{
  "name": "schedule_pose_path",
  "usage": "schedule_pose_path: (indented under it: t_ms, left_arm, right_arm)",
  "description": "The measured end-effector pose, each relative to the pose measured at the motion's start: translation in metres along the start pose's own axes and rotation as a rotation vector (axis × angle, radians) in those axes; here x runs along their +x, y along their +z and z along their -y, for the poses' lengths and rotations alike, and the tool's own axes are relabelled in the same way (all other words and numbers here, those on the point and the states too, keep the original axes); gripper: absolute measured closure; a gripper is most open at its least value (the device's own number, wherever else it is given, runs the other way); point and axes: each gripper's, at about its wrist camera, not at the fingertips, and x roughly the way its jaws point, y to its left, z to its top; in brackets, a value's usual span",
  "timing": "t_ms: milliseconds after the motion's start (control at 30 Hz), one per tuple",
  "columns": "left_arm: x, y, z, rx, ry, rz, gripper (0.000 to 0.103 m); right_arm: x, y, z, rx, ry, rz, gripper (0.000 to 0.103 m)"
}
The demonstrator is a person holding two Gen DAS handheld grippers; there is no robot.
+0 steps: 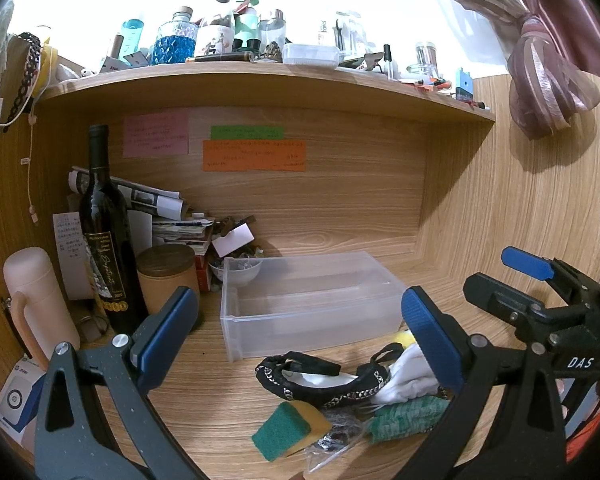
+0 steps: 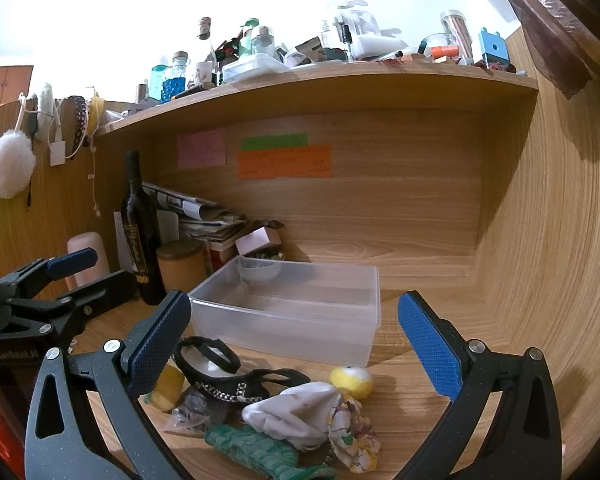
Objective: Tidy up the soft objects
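A clear plastic bin (image 1: 312,304) (image 2: 292,312) stands empty on the wooden desk. In front of it lies a pile of soft things: a black chain-trimmed mask (image 1: 324,380) (image 2: 236,380), a white cloth (image 1: 412,376) (image 2: 296,412), a green knit piece (image 1: 404,420) (image 2: 256,452), a green-and-yellow sponge (image 1: 288,428) (image 2: 168,388), a yellow ball (image 2: 351,382) and a floral cloth (image 2: 356,436). My left gripper (image 1: 300,340) is open above the pile's left side. My right gripper (image 2: 296,348) is open above the pile and shows at the right of the left wrist view (image 1: 528,280).
A dark wine bottle (image 1: 108,236) (image 2: 140,232), a tan canister (image 1: 168,276), a pink flask (image 1: 36,304) and stacked papers (image 1: 172,216) crowd the desk's back left. A cluttered shelf (image 1: 260,76) hangs overhead. A wooden wall (image 2: 560,260) closes the right side.
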Motion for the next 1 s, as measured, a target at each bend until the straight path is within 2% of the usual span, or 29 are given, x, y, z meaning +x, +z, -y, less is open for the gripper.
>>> schedule_pose_path:
  t_ms: [1000]
  left_arm:
    - [-0.0020, 0.0025, 0.0003, 0.010, -0.003, 0.009, 0.000]
  right_arm:
    - [-0.0077, 0.0016, -0.0025, 0.002, 0.011, 0.025, 0.000]
